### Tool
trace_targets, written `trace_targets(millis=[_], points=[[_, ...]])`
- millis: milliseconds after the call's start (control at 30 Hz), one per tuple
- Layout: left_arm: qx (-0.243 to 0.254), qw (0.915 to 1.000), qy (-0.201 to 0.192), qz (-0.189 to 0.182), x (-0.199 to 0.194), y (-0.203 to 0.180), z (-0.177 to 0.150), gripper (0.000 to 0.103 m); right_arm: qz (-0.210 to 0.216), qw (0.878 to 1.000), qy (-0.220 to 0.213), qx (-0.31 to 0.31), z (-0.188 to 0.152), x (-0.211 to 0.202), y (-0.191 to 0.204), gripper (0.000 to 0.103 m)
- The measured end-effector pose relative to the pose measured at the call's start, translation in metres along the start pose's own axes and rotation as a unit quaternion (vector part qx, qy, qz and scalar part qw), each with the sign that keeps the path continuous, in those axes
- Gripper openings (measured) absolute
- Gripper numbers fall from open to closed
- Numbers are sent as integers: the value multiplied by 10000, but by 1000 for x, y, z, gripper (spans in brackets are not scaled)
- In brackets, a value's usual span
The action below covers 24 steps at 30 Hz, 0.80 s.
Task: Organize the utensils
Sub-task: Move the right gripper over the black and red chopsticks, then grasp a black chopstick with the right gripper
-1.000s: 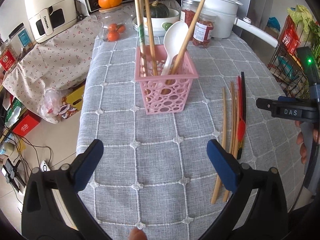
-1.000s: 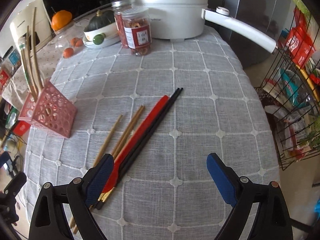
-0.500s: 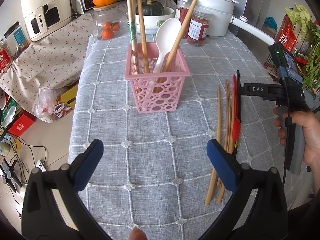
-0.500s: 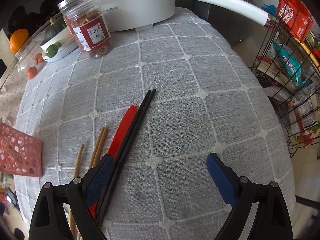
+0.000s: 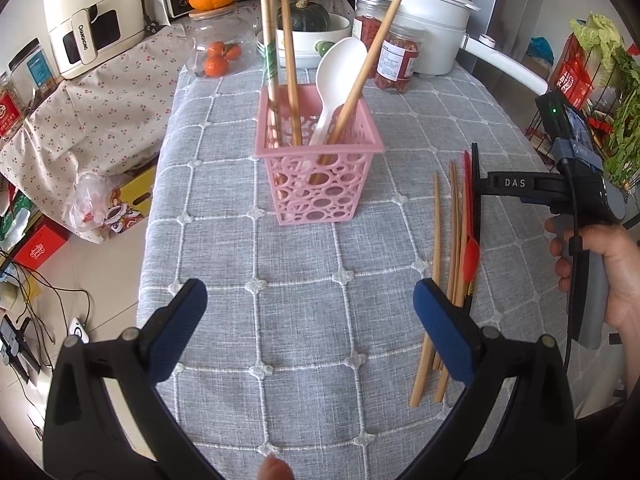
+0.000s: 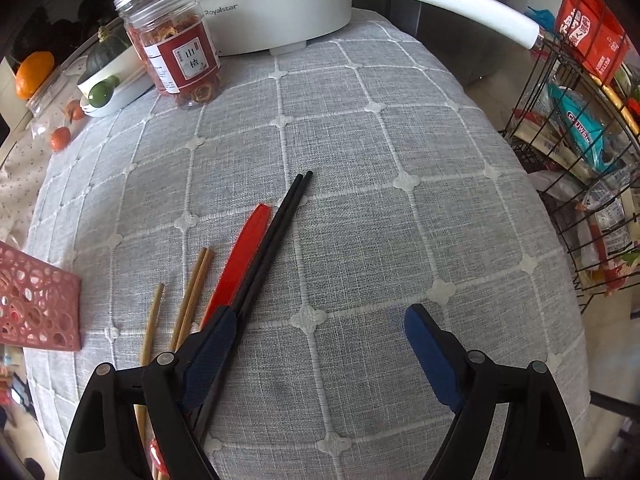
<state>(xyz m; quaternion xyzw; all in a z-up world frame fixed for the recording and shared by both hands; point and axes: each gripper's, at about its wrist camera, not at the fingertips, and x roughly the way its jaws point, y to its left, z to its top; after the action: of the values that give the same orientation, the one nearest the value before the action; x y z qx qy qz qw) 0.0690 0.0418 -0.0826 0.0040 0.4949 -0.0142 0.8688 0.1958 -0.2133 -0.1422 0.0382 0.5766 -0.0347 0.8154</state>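
Note:
A pink openwork basket (image 5: 320, 184) stands mid-table with a white spoon (image 5: 340, 68) and several wooden chopsticks (image 5: 288, 60) in it. To its right lie loose wooden chopsticks (image 5: 437, 240), a red spoon (image 5: 471, 256) and a pair of black chopsticks (image 6: 280, 220). My left gripper (image 5: 308, 296) hovers open over bare cloth with nothing between its fingers. My right gripper (image 6: 318, 316) points steeply down. Its jaws are wide and closing. The black pair runs under its left fingertip (image 6: 218, 332), beside the red spoon's handle (image 6: 244, 256). No pad presses on it.
A white electric pot (image 6: 260, 0), a jar of dried fruit (image 6: 176, 60), a bowl with a green squash (image 5: 308, 28) and a glass jar of oranges (image 5: 218, 48) crowd the far edge. A wire rack (image 6: 580, 120) stands past the right edge. A hand (image 5: 600, 272) holds the right gripper.
My right gripper has dropped and rolled closer over the black chopsticks, with its left finger now on top of them, and its jaws have narrowed a little. The left gripper has kept still.

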Motion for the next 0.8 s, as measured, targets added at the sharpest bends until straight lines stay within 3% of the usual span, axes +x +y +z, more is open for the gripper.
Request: trace_targets(millis=[200,433,567,800], points=[[110,9999,32,-3,3,-7,-2,102,14,10000,4,-10,2,4,3,87],[156,9998,32,-75,3,-14,-4,102,85,9992,363,-172,-4,2,5,86],[106,9997,12,-201,2,-20,-3,102,220,9986,417,-220,-8,-2,0,77],[207,9996,-13,-200,4,-33,-1,103,325,9980,527,-86,-10,-7,-19,72]])
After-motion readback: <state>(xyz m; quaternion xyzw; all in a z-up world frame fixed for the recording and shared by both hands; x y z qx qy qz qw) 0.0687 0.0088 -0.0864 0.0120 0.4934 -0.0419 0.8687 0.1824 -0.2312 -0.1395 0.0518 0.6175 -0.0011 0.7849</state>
